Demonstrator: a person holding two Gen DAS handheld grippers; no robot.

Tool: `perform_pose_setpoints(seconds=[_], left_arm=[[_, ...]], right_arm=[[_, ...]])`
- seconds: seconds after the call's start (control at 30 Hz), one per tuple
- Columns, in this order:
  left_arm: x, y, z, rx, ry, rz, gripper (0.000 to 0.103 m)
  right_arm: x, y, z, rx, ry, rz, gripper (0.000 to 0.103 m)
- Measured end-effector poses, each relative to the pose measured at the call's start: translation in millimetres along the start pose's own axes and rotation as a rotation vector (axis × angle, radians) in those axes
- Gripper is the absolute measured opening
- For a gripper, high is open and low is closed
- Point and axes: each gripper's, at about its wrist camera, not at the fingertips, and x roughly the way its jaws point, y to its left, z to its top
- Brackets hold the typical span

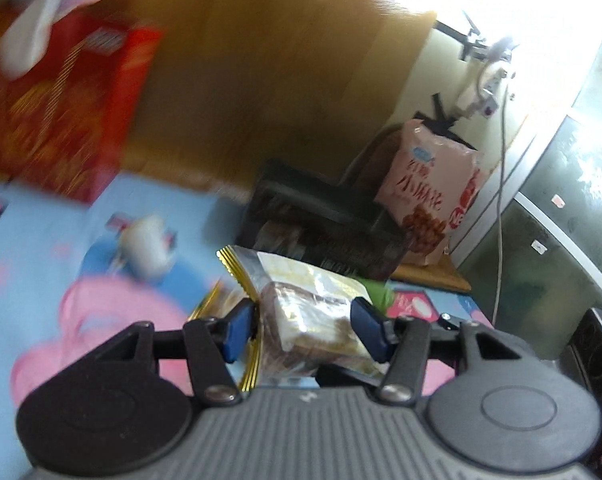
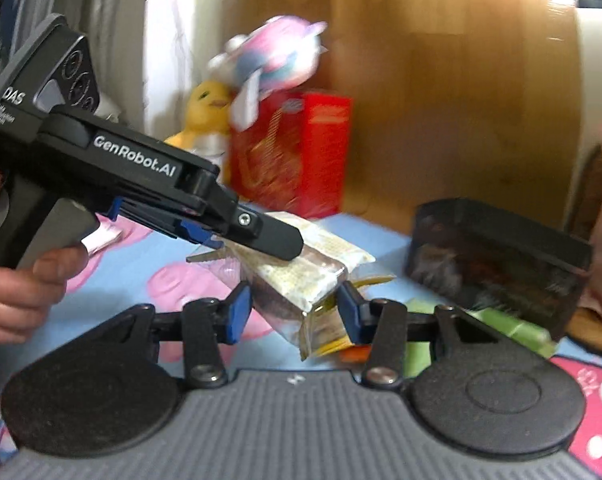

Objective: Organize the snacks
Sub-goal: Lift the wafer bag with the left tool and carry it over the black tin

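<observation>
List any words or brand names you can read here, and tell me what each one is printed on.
"GenRobot.AI": side of the left gripper, seen from the right wrist.
"DAS": its rear housing; cut off at the left, small print below unreadable.
Pink snack bag: large red Chinese characters, too blurred to read.
Red box: print blurred.

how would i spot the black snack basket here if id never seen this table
Start at the wooden panel behind the blue cartoon cloth. On the cloth's right side, left of the pink bag, sits the black basket: the only dark, open-topped box, with wrappers inside.
</observation>
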Motion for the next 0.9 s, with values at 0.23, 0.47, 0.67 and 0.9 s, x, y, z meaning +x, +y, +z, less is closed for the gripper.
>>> perform_pose_setpoints(seconds=[0.23,0.47,0.67,0.9], left_arm=[[59.8,-16.4,39.5,-0.027,0.066,-0.083,0.054],[65.4,12.4,2.1,-0.086,0.141,-0.045,0.053],[69.8,10.2,-1.7,-0.081,0.161,-0.023,0.054],[72.0,2.1,-3.9,-0.054,0.171,-0.013,0.053]], right_arm=[[2.7,-59.9,16.5,0.08,-0.026,-0.097,0.05],[8.4,-42.7,-28.3,-0.069,0.117,-0.103,0.05],[9.6,-37.2,-25.2,-0.031,0.076,-0.047,0.064],[19.3,-42.8,-18.5,-0.034,0.099,-0.032,0.063]])
